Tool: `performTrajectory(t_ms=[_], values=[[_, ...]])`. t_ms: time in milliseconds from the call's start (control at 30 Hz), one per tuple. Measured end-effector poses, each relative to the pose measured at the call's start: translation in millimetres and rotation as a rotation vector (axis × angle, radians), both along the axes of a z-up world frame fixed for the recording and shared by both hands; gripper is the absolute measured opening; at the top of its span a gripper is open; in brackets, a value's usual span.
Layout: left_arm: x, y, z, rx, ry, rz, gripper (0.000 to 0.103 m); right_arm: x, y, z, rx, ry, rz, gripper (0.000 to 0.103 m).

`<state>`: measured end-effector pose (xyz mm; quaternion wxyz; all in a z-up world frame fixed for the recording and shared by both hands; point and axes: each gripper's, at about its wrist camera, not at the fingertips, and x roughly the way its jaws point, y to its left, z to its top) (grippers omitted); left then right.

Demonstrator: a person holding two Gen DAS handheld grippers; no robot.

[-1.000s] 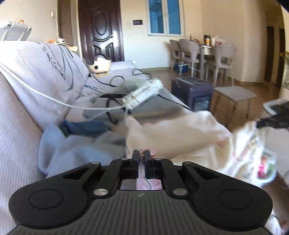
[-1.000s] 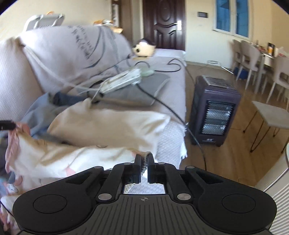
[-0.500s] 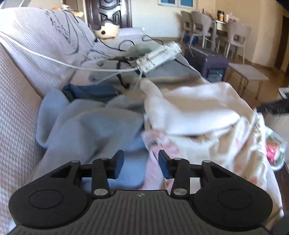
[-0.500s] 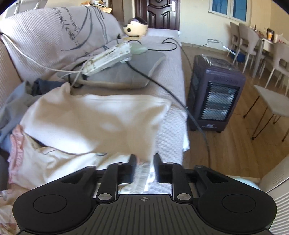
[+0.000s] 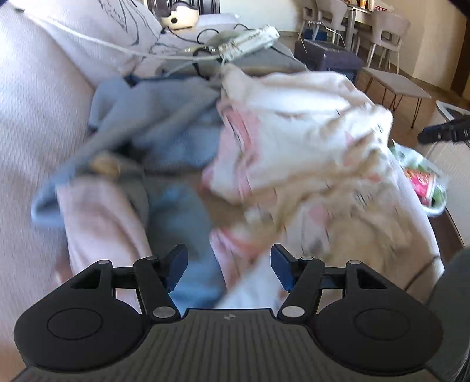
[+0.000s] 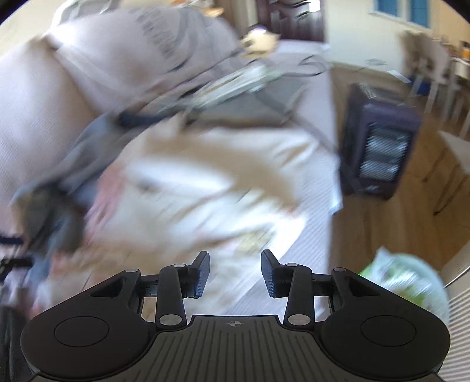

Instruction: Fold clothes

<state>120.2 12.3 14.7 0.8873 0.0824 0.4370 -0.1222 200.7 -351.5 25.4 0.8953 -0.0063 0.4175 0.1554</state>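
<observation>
No text or label can be read.

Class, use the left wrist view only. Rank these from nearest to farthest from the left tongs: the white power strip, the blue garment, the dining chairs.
1. Blue garment: directly ahead of the left tongs, on the sofa.
2. White power strip: farther up the sofa, on a grey cushion.
3. Dining chairs: far back, upper right, across the room.

A pale sofa [image 5: 35, 97] is draped with a printed cover. A dark heater [image 6: 379, 147] is set on the wooden floor [image 6: 396, 229] beside it. Pale chairs [image 5: 387, 26] and a low bench [image 5: 396, 85] are seen beyond, sunlit.
</observation>
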Motion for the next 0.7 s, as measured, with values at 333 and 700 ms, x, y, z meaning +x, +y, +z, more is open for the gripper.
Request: performTrajectory(t_ms=[333, 700], values=[[-67, -1, -1, -0.050, -0.024, -0.040, 0.066, -67, 37, 3, -0.085, 0.014, 0.128, 0.040], [-84, 2, -18, -0.101, -0.011, -0.030, 0.070, -83, 29, 10, -0.022, 0.044, 0.166, 0.046]])
